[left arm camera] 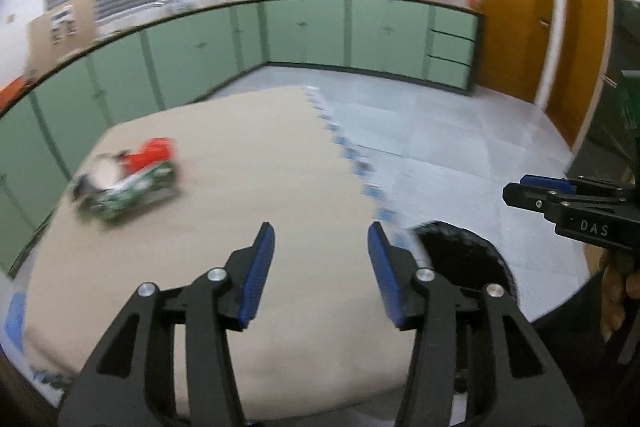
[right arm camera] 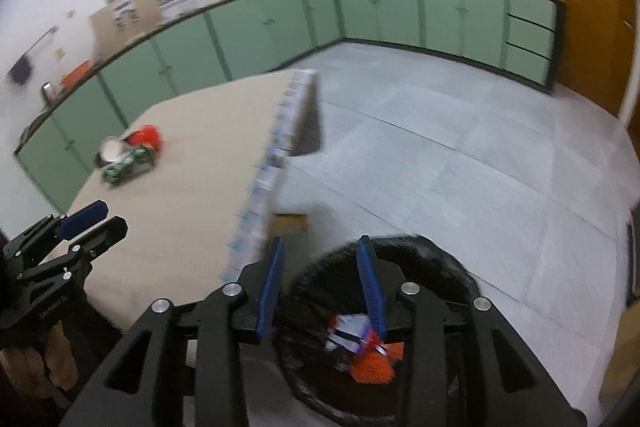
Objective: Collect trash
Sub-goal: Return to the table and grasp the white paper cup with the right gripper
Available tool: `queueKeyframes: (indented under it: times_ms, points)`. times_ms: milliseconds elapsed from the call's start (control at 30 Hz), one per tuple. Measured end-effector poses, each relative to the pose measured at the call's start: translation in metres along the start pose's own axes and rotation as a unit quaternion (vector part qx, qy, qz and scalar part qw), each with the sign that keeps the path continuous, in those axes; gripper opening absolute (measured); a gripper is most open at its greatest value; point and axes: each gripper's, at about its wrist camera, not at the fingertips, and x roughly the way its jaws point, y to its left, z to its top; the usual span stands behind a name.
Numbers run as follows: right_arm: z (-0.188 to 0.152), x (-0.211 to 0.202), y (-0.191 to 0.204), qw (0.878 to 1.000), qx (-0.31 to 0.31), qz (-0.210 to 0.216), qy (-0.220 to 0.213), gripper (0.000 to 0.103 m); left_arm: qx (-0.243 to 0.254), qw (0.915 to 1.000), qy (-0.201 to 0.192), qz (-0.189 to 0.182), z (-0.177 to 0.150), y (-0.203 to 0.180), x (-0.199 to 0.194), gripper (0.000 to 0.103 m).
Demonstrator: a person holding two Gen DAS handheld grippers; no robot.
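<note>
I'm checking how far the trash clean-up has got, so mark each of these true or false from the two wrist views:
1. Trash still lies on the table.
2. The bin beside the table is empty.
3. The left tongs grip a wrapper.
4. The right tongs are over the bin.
1. True: a pile of trash lies on the table.
2. False: the black bin already holds orange and white trash.
3. False: the left tongs are open with nothing between them.
4. True: the right tongs are open above the bin's mouth.
</note>
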Motion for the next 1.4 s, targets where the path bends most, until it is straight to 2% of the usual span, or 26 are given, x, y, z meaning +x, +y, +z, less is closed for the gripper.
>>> queueKeyframes:
  times_ms: [167,300,400,567,733,967,1400]
  points:
    - [0.022,0.014,0.063,0.998,-0.053,0.044,-0.007,0.042,-0.031,0.9980,-0.011,0.054,0.000,0.049,-0.025,0.055]
    - [0.032,0.023,0.105,0.994,-0.087,0.069,-0.011,0.046,-0.050,0.9950,-0.022,0.084,-0.001,0.080,-0.043,0.064]
    - [0.038,0.028,0.132,0.991,-0.106,0.085,-0.014,0.053,-0.061,0.9925,-0.031,0.101,-0.002,0.098,-0.055,0.069]
    - [0.050,0.038,0.173,0.986,-0.132,0.104,-0.019,0.059,-0.066,0.9887,-0.046,0.126,-0.003,0.128,-0.068,0.071]
    - [0.062,0.052,0.205,0.981,-0.153,0.120,-0.023,0.059,-0.078,0.9827,-0.063,0.156,0.000,0.181,-0.069,0.071]
    - [0.074,0.094,0.249,0.975,-0.176,0.135,-0.016,0.060,-0.074,0.9792,-0.063,0.178,0.006,0.247,-0.041,0.072]
    - [0.094,0.174,0.276,0.974,-0.181,0.135,0.013,0.060,-0.067,0.9828,-0.031,0.169,0.014,0.305,0.049,0.071]
